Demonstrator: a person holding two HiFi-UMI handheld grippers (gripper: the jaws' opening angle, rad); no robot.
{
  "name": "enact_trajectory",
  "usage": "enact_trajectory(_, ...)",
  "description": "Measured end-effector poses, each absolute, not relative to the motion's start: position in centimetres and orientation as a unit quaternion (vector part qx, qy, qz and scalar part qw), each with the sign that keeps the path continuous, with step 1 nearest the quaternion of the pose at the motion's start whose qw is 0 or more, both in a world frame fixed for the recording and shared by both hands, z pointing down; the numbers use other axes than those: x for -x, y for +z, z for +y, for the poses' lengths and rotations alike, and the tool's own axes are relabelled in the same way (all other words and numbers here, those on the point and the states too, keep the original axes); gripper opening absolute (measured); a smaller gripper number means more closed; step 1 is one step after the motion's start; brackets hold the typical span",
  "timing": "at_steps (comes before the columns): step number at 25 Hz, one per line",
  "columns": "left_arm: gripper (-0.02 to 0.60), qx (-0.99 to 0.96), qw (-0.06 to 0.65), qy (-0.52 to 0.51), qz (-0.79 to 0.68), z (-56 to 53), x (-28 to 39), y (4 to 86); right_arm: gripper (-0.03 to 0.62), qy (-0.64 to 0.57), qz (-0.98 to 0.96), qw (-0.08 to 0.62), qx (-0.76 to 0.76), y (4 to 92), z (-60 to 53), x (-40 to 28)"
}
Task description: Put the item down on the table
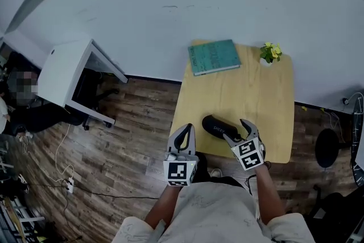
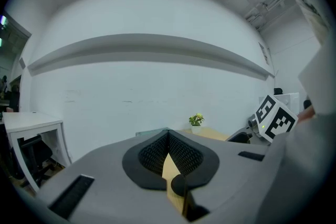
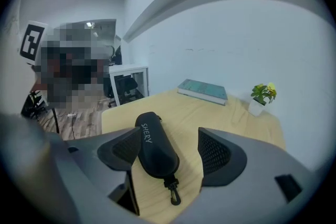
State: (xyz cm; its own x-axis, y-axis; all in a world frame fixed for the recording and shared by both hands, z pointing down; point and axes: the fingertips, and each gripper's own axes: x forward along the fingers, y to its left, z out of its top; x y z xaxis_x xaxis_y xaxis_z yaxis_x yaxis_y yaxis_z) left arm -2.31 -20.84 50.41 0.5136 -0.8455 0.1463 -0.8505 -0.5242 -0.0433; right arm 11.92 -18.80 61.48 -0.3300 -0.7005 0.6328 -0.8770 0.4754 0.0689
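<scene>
**Glasses case lying on your wooden table**

Your table [image 1: 267,94] carries a teal book [image 1: 214,57] at its far edge. The black glasses case [image 3: 155,144] (lettered SHERY, clip at its near end) lies flat by the front edge, between your right gripper's [image 1: 238,131] parted jaws. A small potted plant [image 1: 271,53] stands at the far corner. Your left gripper [image 2: 169,157] has its jaws pressed together on nothing.

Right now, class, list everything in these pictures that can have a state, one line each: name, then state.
Left gripper: jaws shut, nothing between them.
Right gripper: jaws apart, either side of the case, not clamped on it.
Case: closed, lying flat on the table.
Book: closed, flat at the table's far edge.
Plant: upright in its pot, far corner.
</scene>
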Motion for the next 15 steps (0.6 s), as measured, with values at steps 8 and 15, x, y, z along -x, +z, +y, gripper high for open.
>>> enact_trajectory(8,0.008,-0.881,0.016,0.071,-0.468,-20.8,-0.1,49.9,0.337,0.125,-0.766,0.21,-0.595,57.9,-17.2,-17.8)
enact_trajectory(15,0.008,-0.889,0.002,0.062,-0.454,-20.9,-1.6,48.8,0.337,0.087,-0.735,0.147,-0.656,53.2,-15.5,-21.6)
